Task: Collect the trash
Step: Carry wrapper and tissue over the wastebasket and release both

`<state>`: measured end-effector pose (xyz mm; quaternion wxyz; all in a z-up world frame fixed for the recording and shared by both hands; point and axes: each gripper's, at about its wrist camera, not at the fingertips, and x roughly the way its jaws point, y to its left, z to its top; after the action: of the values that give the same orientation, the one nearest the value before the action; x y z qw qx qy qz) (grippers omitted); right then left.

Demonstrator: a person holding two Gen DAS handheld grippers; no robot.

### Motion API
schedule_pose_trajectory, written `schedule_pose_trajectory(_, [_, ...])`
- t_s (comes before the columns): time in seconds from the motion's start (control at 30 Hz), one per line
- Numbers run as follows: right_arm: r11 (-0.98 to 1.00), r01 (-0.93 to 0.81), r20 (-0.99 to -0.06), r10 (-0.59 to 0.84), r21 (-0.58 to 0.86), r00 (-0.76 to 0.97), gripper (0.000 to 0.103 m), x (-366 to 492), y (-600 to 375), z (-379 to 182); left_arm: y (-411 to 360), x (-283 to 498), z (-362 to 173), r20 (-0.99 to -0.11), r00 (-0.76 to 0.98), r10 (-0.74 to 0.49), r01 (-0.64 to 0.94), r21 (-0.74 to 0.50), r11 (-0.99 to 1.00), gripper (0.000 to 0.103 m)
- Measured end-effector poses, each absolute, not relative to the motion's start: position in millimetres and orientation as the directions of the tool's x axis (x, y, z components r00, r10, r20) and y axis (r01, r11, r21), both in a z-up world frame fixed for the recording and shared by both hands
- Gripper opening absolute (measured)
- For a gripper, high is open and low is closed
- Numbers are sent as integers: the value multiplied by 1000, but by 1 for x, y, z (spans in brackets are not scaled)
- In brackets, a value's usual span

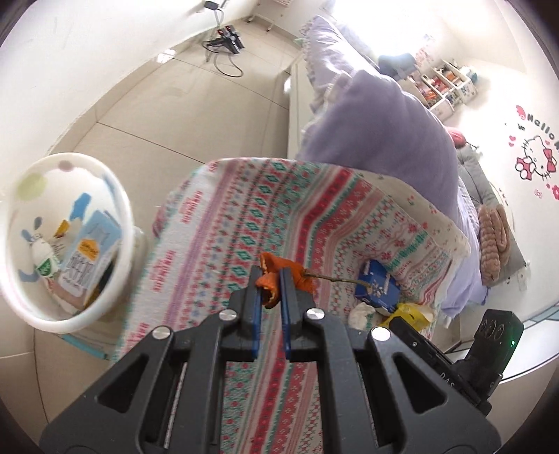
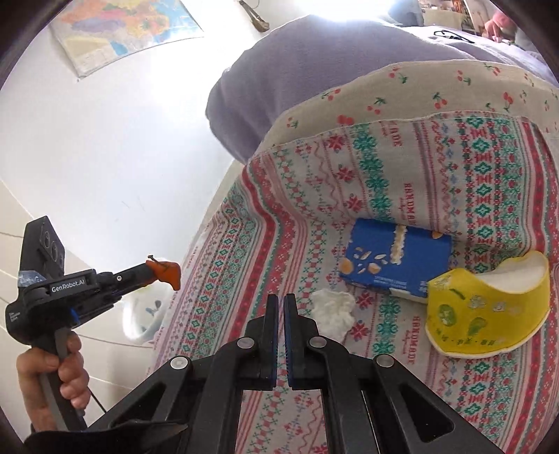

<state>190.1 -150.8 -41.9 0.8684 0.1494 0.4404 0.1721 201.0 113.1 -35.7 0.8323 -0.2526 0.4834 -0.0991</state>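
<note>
My left gripper (image 1: 271, 279) is shut on a piece of orange peel (image 1: 303, 279) with a thin stem sticking out to the right. It hangs above the patterned blanket (image 1: 223, 223), right of the white spotted bin (image 1: 115, 195), which holds cartons. In the right wrist view a hand holds that left gripper (image 2: 153, 271) and the peel (image 2: 170, 275) at the left, off the bed's edge. My right gripper (image 2: 281, 302) is shut with nothing in it. It hovers just left of a crumpled white tissue (image 2: 332, 312). A blue box (image 2: 394, 260) and a torn yellow paper bowl (image 2: 489, 314) lie beyond.
A purple duvet (image 1: 384, 132) is piled at the far end of the blanket, with a cherry-print pillow (image 2: 419, 90) beside it. Tiled floor (image 1: 181, 115) stretches left of the bed, with cables and a stand far back. A white wall with a map (image 2: 122, 31) stands to the left.
</note>
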Motion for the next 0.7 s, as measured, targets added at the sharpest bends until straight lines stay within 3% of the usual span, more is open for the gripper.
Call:
schedule_pose_trajectory(0.1, [937, -149, -761, 344, 316, 550, 5, 196, -143, -53, 125, 199, -37, -760, 514, -397, -103, -514, 851, 11])
schedule_pose_trajectory(0.2, [977, -101, -826, 211, 185, 523, 13, 206, -135, -77, 132, 196, -37, -757, 518, -398, -110, -520, 847, 11])
schedule_pose_trajectory(0.3, [976, -60, -844, 212, 210, 492, 19, 215, -136, -96, 137, 194, -36, -753, 521, -402, -111, -527, 843, 11])
schedule_pose_trajectory(0.37, [977, -64, -830, 209, 206, 517, 45, 218, -133, -97, 139, 194, -35, -752, 522, -403, -110, -528, 842, 11])
schedule_pose_trajectory(0.4, [980, -64, -830, 196, 191, 523, 73, 218, -130, -97, 140, 193, -35, -752, 523, -401, -111, -526, 843, 11])
schedule_pose_trajectory(0.43, [981, -67, -827, 188, 179, 530, 70, 219, -128, -99, 141, 193, -35, -753, 524, -398, -113, -524, 844, 11])
schedule_pose_trajectory(0.47, [984, -74, -829, 176, 161, 531, 59, 219, -124, -103, 143, 192, -35, -753, 526, -396, -116, -525, 843, 11])
schedule_pose_trajectory(0.53, [994, -59, -830, 111, 94, 547, 15, 219, -118, -108, 148, 192, -36, -750, 528, -398, -124, -531, 838, 11])
schedule_pose_trajectory(0.7, [990, -47, -799, 133, 130, 587, 15, 214, -123, -98, 159, 191, -35, -741, 540, -399, -139, -546, 826, 11])
